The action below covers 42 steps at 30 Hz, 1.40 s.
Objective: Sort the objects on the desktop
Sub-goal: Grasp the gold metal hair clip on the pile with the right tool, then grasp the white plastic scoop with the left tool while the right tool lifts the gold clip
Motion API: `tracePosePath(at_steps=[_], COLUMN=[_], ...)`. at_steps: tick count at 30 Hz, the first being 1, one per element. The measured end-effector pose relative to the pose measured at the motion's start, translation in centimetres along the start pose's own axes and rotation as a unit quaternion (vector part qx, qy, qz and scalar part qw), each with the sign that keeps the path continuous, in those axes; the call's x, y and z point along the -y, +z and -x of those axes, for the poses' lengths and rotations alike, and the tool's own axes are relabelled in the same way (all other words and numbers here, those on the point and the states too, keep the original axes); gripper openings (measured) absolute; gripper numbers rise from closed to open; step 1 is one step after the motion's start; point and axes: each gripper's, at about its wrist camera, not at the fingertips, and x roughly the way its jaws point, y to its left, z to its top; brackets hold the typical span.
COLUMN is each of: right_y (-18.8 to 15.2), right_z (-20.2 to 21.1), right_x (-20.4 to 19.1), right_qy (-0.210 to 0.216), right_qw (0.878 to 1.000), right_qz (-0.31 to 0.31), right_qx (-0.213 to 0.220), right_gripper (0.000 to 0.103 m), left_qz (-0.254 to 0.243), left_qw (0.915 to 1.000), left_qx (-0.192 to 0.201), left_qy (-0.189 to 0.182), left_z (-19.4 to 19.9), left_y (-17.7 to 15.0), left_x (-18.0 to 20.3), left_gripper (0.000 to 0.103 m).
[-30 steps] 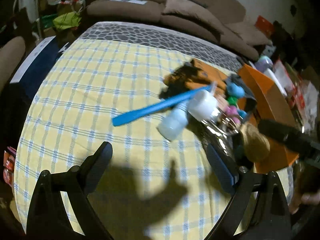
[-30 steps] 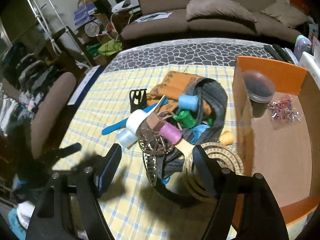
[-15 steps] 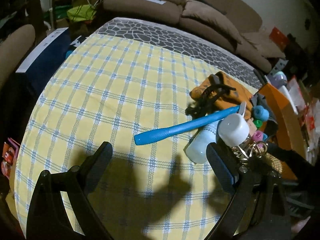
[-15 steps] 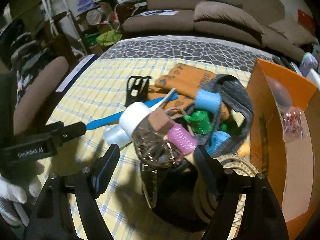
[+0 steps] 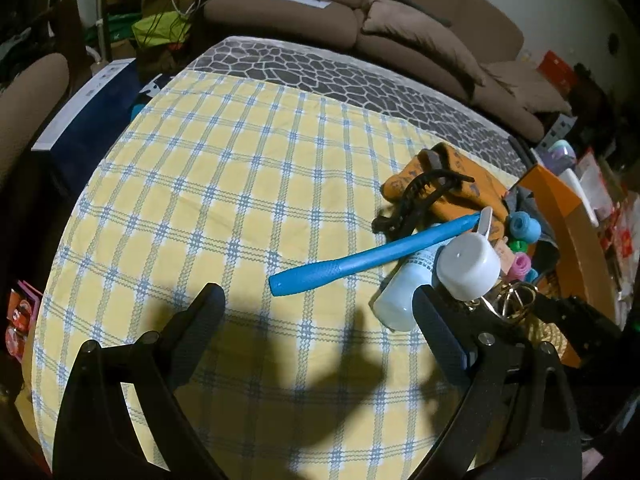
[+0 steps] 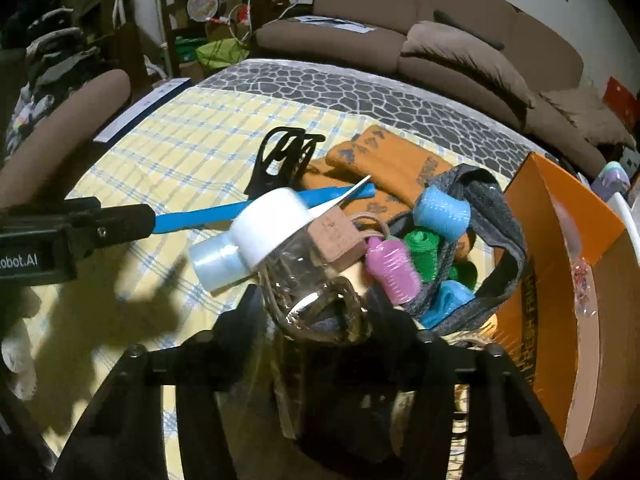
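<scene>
A clear jar [image 6: 304, 276] with a white lid [image 6: 272, 220] lies tilted on the heap of small objects. My right gripper [image 6: 316, 304] has a finger on each side of its body; the jaws are closing and the pads look pressed against the glass. A blue-handled tool [image 5: 372, 256] rests across a pale bottle [image 5: 404, 292] beside the jar's lid [image 5: 468, 268]. My left gripper [image 5: 318, 296] hangs open over the checked tablecloth [image 5: 224, 184], just short of the blue handle's end, with nothing between its fingers.
A black hair claw [image 6: 284, 156] lies on folded orange cloth [image 6: 396, 164]. Blue [image 6: 442, 212], pink [image 6: 392, 264] and green [image 6: 420, 252] spools sit in grey fabric [image 6: 500, 248]. An orange box [image 6: 560, 240] stands at the right. A sofa [image 6: 440, 40] runs behind the table.
My right gripper came down and forward onto the jar and its jaws narrowed around it. My left gripper shifted early in the second, then stayed still and open.
</scene>
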Motion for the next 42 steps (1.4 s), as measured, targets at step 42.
tracePosePath(at_steps=[42], right_y=[-1.1], right_z=[7.2], right_x=[10.2], right_qy=[0.145], right_qw=[0.972], right_qz=[-0.178], right_qx=[0.052], right_gripper=[0.041], left_qz=[-0.163], left_qw=[0.9852], left_qx=[0.047], left_qy=[-0.024], left_z=[-2.2], left_y=[-0.4], left_x=[9.7], left_gripper=[0.057])
